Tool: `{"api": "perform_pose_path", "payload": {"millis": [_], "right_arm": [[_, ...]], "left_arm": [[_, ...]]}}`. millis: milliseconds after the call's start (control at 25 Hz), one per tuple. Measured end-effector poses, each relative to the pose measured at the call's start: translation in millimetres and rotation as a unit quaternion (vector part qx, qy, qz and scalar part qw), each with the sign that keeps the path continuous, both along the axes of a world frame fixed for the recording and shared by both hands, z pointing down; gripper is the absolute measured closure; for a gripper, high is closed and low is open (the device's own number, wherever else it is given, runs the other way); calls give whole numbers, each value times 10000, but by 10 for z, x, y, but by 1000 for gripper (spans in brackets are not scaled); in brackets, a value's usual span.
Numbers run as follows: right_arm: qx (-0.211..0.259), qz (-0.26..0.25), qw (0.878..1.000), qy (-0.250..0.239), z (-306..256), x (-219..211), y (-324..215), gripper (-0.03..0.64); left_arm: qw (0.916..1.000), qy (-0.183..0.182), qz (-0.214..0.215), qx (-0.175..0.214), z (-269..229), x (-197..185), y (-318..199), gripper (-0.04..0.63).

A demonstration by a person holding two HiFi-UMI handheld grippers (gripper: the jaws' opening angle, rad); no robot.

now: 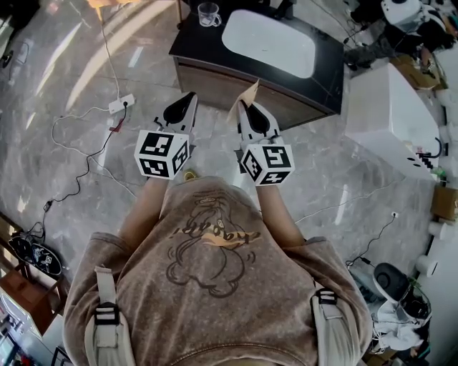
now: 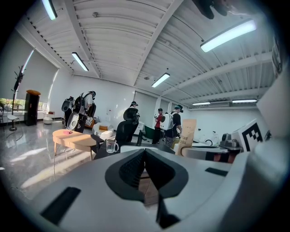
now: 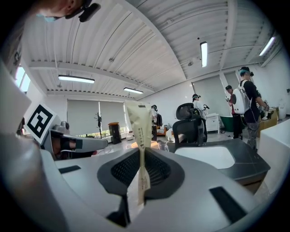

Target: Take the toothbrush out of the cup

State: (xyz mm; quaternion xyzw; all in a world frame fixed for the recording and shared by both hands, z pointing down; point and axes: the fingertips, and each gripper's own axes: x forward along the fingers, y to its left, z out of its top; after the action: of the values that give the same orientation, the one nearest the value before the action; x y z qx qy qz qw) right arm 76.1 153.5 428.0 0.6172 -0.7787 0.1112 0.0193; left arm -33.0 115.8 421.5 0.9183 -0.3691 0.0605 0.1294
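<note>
The toothbrush [image 3: 139, 122] is not in the cup. It sits in a flat tan paper sleeve, clamped edge-on between the jaws of the right gripper [image 3: 141, 152]. The upper part of the sleeve stands clear above the jaw tips and its lower end lies back between the pads. In the head view the sleeve pokes out past the right gripper's tips towards the far counter [image 1: 193, 43].

The left gripper [image 2: 145, 153] has its jaws together with nothing between them, and is held level just left of the right one.

The cup [image 1: 208, 14] is a clear glass mug on the far left corner of the dark counter, beside the white basin [image 1: 268, 43]. It is well apart from both grippers and looks empty.

The sleeved toothbrush should be very light. The paper is thin and will likely crease or slide under a hard or careless pinch, and the free top could flop or catch on something. The brush inside is hidden, but it is probably stiff along its length. The best hold is probably flat across the sleeve's broad faces, at about mid-length where the handle likely runs. That is roughly where the jaws sit now.

The glass cup is the fragile, slippery piece and is best left untouched.
</note>
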Motion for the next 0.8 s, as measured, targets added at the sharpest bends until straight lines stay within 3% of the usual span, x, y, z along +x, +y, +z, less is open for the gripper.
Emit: {"api": "perform_pose_path", "payload": {"millis": [800], "right_arm": [[-78,-236,9997,42,12,-89,178,571]], "left_arm": [[9999,-112,-4,-76,48,41,208,580]]}}
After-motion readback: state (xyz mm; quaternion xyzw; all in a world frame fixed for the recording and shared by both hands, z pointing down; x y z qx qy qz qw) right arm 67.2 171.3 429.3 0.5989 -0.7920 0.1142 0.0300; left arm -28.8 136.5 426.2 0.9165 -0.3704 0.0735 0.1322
